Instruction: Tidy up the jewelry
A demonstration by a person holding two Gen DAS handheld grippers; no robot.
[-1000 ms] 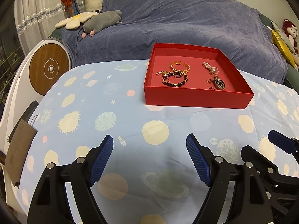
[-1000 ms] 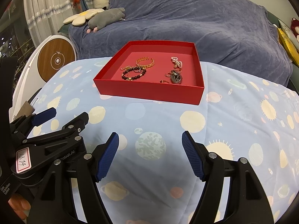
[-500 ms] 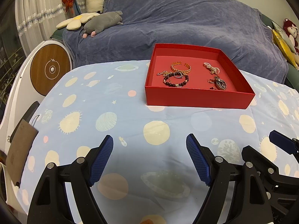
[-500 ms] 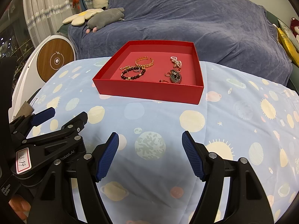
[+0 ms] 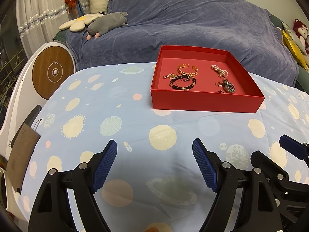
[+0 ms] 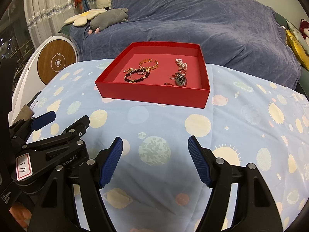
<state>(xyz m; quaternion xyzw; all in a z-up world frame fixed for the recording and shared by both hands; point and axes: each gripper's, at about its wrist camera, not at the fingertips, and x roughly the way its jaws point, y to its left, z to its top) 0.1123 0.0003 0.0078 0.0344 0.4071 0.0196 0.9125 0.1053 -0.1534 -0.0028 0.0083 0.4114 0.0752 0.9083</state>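
A: What has been altered in the last second?

B: Almost nothing; the red box (image 5: 204, 101) is seen only slightly shifted in view. All jewelry is found inside it, toward the tabletop's (image 5: 115, 116) far edge. This fits either a finished sorting or one yet to come.

A: And materials?

B: A gold chain bangle (image 5: 188, 70), a dark beaded bracelet (image 5: 181, 84), pearls (image 5: 220, 71), a dark metal pendant (image 5: 228, 85); stiff card walls, soft printed cloth. The left hand-held gripper (image 5: 154, 164) and right hand-held gripper (image 6: 155, 161) are held spread, empty.

- "13.14" is handwritten on a red-bordered sticker (image 6: 23, 166) on the left gripper (image 6: 63, 119).
- "Robot.AI" is printed on its black arm.
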